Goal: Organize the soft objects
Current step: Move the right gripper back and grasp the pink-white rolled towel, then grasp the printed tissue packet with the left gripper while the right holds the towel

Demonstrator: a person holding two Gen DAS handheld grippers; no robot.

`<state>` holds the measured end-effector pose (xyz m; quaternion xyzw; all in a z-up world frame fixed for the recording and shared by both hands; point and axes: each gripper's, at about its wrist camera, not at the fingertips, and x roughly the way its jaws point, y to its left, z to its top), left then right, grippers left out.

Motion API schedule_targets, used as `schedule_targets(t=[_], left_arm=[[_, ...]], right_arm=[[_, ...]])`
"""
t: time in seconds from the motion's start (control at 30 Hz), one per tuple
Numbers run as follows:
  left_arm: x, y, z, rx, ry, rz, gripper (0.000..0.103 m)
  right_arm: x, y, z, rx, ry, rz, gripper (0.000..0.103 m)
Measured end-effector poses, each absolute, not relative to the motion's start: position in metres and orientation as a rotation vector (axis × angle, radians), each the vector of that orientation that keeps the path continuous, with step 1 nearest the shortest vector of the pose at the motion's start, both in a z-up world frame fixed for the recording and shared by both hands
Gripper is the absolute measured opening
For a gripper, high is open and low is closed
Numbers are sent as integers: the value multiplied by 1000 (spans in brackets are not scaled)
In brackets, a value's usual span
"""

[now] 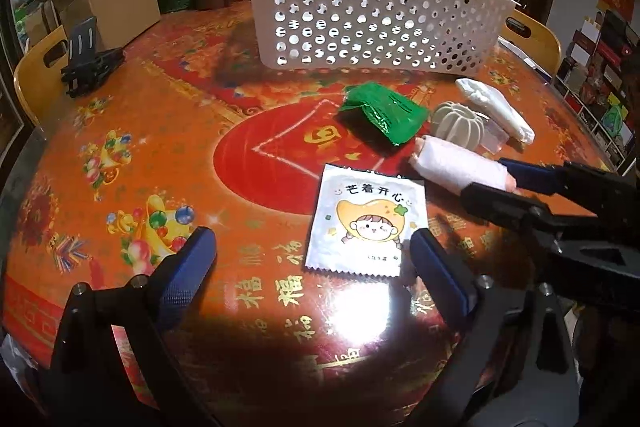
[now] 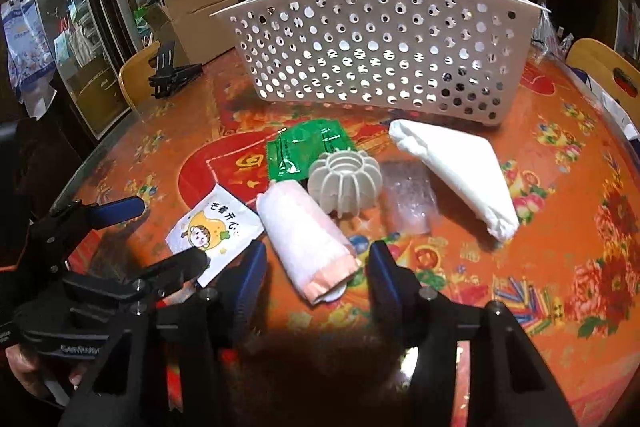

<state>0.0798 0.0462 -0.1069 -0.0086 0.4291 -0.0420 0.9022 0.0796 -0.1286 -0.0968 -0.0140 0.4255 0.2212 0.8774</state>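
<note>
A white mango-print packet (image 1: 362, 221) (image 2: 214, 227) lies flat on the table. My left gripper (image 1: 312, 255) (image 2: 168, 235) is open, its fingers either side of the packet's near edge. A rolled pink-white cloth (image 2: 306, 239) (image 1: 456, 169) lies between the open fingers of my right gripper (image 2: 316, 267) (image 1: 508, 183), which are not closed on it. Behind lie a green packet (image 1: 380, 113) (image 2: 306, 149), a ribbed grey ball (image 2: 344, 181) (image 1: 458, 125), a clear plastic piece (image 2: 408, 197) and a folded white cloth (image 2: 456, 171) (image 1: 496, 109).
A white perforated basket (image 1: 376, 15) (image 2: 376, 55) stands at the back of the round red-orange table (image 1: 160, 155). A black stand (image 1: 90, 61) sits at the left. Boxes, tins and bags crowd behind. Wooden chairs (image 1: 38, 75) flank the table.
</note>
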Motion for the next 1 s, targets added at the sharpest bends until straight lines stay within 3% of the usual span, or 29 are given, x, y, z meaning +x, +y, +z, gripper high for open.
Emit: schedule_targets(t=[0.37,0.73,0.83,0.9,0.97,1.0], left_arm=[[81,37,-109,2,895,-101,96],[83,21,-111,29,893,-124,95],[83,19,-110,25,888,-133,89],[82,18,-109,28,881,-139,80],[81,16,-107,32,874,-151,64],[80,15,-106,35,872,-158,62]], right_arm=[[76,-126,-95,-89,868,482,37],[59,-150,-85,-72,832,469,35],[55,-154,-86,-71,835,471,35],[54,-156,-88,-70,839,474,35],[53,-158,-90,-65,845,477,35],[52,-158,-91,-63,846,478,35]])
